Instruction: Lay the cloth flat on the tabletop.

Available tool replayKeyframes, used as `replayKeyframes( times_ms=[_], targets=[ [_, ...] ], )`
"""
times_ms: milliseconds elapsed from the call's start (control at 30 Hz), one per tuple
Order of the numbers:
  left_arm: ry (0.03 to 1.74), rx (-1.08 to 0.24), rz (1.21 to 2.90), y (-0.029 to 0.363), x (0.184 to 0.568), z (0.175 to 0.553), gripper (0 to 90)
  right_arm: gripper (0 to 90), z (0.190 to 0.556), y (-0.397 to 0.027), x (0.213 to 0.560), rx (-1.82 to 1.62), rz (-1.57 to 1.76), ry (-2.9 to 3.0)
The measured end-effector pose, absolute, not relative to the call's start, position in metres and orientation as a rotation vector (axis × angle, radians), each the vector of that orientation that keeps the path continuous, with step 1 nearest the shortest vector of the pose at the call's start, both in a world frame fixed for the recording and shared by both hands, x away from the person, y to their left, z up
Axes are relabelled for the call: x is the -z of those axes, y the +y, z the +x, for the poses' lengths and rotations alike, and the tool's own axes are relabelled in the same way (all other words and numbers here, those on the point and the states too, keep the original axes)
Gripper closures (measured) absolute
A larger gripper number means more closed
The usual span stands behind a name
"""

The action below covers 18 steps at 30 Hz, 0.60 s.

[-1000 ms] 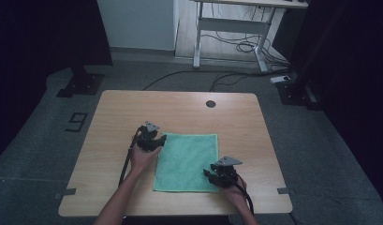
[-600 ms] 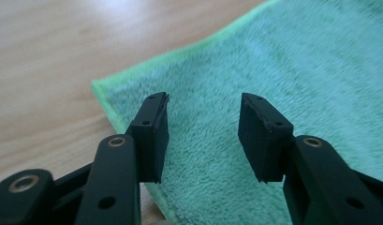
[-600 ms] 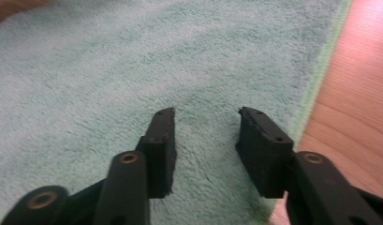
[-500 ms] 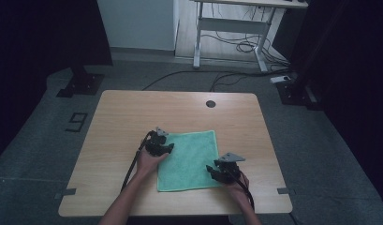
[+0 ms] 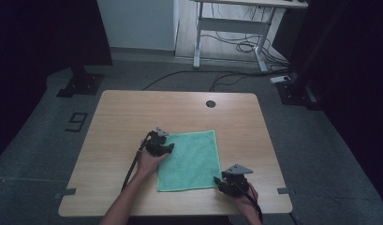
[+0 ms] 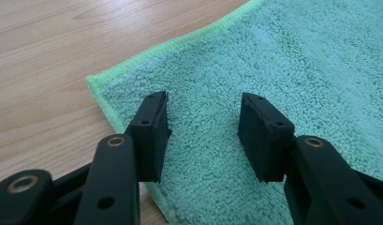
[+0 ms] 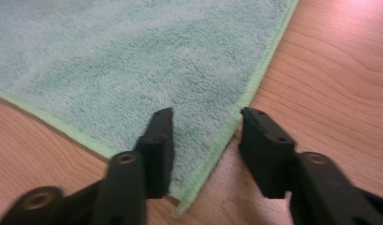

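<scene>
Moved inward, left gripper [image 6: 203,133] and right gripper [image 7: 205,140] hold fingers wide over green towel [image 5: 189,159] corners.

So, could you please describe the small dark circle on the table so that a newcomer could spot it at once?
Start from the light wooden table and go to its far edge, away from the person's hands. The small dark round hole sits there, right of centre, beyond the green terry cloth. It is the single dark round mark on the bare wood, well apart from both black grippers.

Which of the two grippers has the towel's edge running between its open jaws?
The right gripper: the green towel's hem passes between its jaws. The left gripper's jaws both sit over cloth.
</scene>
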<state>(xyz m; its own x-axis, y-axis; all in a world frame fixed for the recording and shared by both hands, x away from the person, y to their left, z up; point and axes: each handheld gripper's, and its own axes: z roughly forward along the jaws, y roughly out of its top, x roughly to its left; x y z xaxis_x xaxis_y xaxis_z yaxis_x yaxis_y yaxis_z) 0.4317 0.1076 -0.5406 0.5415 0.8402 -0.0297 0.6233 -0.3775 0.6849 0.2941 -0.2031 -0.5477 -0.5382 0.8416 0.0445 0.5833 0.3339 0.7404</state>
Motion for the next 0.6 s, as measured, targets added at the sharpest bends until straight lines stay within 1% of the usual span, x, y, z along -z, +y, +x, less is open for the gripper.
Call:
replayKeyframes(
  times_ms=[33,67,133,200,267,400,433,467,500,533,567,600],
  targets=[
    [1.177,-0.426,2.132,0.108,0.54,0.432,52.6,66.7,0.294,-0.203,0.547,-1.033,1.263,2.26],
    [1.177,-0.426,2.133,0.108,0.54,0.432,52.6,74.2,0.292,-0.204,0.547,-1.039,1.267,2.263],
    [1.174,-0.431,2.134,0.107,0.54,0.432,52.3,82.1,0.289,-0.205,0.547,-1.037,1.264,2.266],
    [1.173,-0.433,2.126,0.107,0.541,0.431,52.0,85.7,0.285,-0.208,0.546,-1.023,1.276,2.26],
    [1.17,-0.437,2.117,0.106,0.542,0.429,51.4,87.2,0.28,-0.211,0.546,-1.02,1.277,2.261],
    [1.149,-0.438,2.116,0.102,0.543,0.429,51.3,85.4,0.272,-0.215,0.546,-1.03,1.268,2.265],
    [1.147,-0.436,2.121,0.101,0.543,0.43,51.3,83.5,0.272,-0.215,0.546,-1.021,1.266,2.264],
    [1.144,-0.434,2.122,0.1,0.543,0.431,51.3,78.5,0.272,-0.214,0.546,-1.001,1.264,2.254],
    [1.144,-0.43,2.123,0.1,0.543,0.432,51.3,78.5,0.272,-0.214,0.546,-1.001,1.264,2.254],
    [1.142,-0.426,2.127,0.099,0.542,0.433,51.2,72.7,0.273,-0.214,0.546,-0.987,1.259,2.236],
    [1.141,-0.425,2.128,0.099,0.542,0.434,51.2,72.7,0.273,-0.214,0.546,-0.987,1.259,2.236],
    [1.14,-0.42,2.131,0.099,0.542,0.435,51.0,69.9,0.273,-0.214,0.545,-0.985,1.26,2.231]
  ],
)
